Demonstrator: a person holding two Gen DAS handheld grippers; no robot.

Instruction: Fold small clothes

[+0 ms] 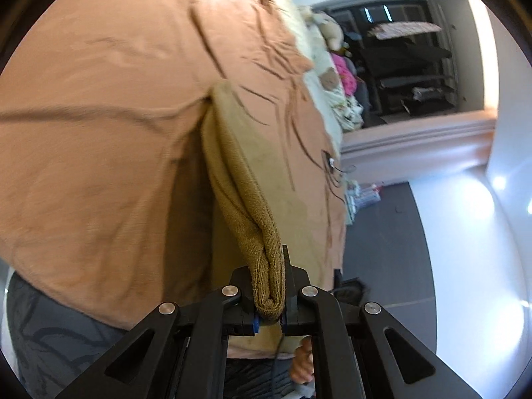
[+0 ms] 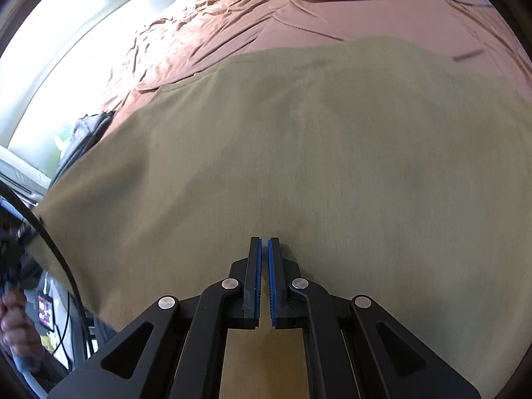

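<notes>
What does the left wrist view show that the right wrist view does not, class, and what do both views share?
Only the left wrist view shows the left gripper clamped on a bunched fold of the tan garment, plus dark shelving across the room. Only the right wrist view shows the right gripper, its blue pads almost together, above the garment spread flat, and a dark cloth at the bed's edge. Both show the tan garment and the rust bedsheet.

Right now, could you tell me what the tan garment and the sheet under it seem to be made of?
Tan garment: knitted fabric, probably cotton jersey, matte; fine ribbed loops show at the folded edge pinched in the left gripper. Sheet: thin woven cloth, perhaps cotton, matte rust colour; it creases in sharp fine wrinkles.
</notes>
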